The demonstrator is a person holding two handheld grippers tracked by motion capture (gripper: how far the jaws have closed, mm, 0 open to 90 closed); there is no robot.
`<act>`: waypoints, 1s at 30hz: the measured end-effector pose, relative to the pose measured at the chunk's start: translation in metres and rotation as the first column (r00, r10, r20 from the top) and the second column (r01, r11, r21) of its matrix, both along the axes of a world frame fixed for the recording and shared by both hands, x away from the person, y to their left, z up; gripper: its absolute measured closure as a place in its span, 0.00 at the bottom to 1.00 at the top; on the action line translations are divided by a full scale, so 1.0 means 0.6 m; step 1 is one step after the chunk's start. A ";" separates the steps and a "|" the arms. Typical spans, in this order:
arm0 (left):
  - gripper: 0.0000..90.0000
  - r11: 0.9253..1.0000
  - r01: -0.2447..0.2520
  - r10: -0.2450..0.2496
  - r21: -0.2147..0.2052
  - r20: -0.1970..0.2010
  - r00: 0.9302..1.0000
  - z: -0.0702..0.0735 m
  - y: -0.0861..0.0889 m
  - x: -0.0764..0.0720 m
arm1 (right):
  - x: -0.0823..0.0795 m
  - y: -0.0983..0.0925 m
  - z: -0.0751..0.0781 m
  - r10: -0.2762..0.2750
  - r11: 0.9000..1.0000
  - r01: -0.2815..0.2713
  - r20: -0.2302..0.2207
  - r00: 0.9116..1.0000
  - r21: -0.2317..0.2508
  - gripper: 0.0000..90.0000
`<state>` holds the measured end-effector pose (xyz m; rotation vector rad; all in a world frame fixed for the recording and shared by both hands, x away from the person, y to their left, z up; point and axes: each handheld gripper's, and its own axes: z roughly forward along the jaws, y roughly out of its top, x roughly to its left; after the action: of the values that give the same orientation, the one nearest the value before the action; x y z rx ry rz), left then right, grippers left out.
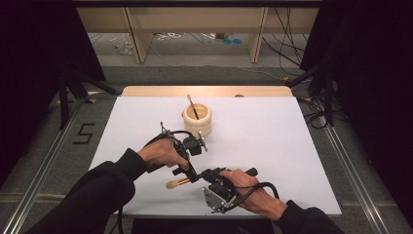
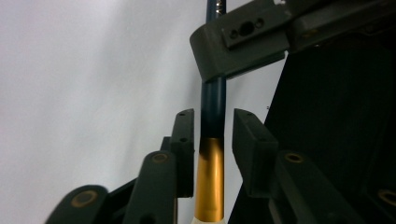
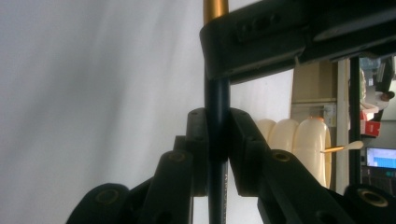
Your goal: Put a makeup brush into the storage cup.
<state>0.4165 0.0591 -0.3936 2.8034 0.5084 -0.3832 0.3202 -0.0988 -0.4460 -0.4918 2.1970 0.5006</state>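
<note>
Lying low over the near part of the white table (image 1: 272,131), a makeup brush (image 1: 179,183) is shared between two hand-held grippers. At the left of the high view, the person's left hand (image 1: 160,152) reaches in from a dark sleeve (image 1: 104,187) and carries the left gripper (image 1: 191,174), whose jaws point down toward the brush's gold ferrule (image 1: 184,181). In the left gripper view those jaws stand a little apart on either side of the brush, right where the gold ferrule (image 2: 209,179) meets the dark handle (image 2: 213,100); a narrow gap shows on each side, so the pads are not pressing on it. The pale bristle tip (image 1: 171,185) points to the left, just above the table. Further right, the right hand (image 1: 243,187) holds the right gripper (image 1: 207,174), and in the right gripper view its two black jaws are pinched tight on the dark handle (image 3: 217,107), with the gold ferrule (image 3: 215,7) beyond them. Behind both hands, nearer the middle of the table, stands a cream ribbed holder (image 1: 197,119) with a second brush (image 1: 193,107) leaning inside it; the holder (image 3: 299,140) also shows at the right of the right gripper view.
</note>
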 end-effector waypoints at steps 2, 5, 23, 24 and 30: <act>0.68 1.000 0.003 -0.003 -0.006 0.021 1.000 0.004 0.003 0.002 | 0.005 -0.002 0.000 0.012 1.000 -0.012 -0.006 1.000 0.016 0.88; 0.63 0.998 -0.022 0.024 -0.058 0.040 0.999 0.010 0.011 0.002 | 0.013 -0.006 0.004 0.040 0.999 -0.040 -0.003 0.999 0.014 0.88; 0.42 0.959 -0.139 0.193 -0.247 0.208 0.959 0.049 0.074 -0.008 | 0.043 -0.040 0.022 -0.046 0.987 0.064 -0.125 0.991 0.150 0.88; 0.40 0.949 -0.146 0.211 -0.279 0.220 0.952 0.049 0.076 -0.009 | 0.048 -0.041 0.023 -0.024 0.988 0.044 -0.135 0.991 0.145 0.88; 0.34 0.913 -0.164 0.280 -0.374 0.283 0.917 0.060 0.091 -0.015 | 0.071 -0.061 0.030 -0.058 0.970 0.102 -0.197 0.979 0.221 0.88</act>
<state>0.4072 0.1139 -0.3579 2.3679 0.6113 0.0515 0.3629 -0.1355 -0.4279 -0.2371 2.2909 0.7742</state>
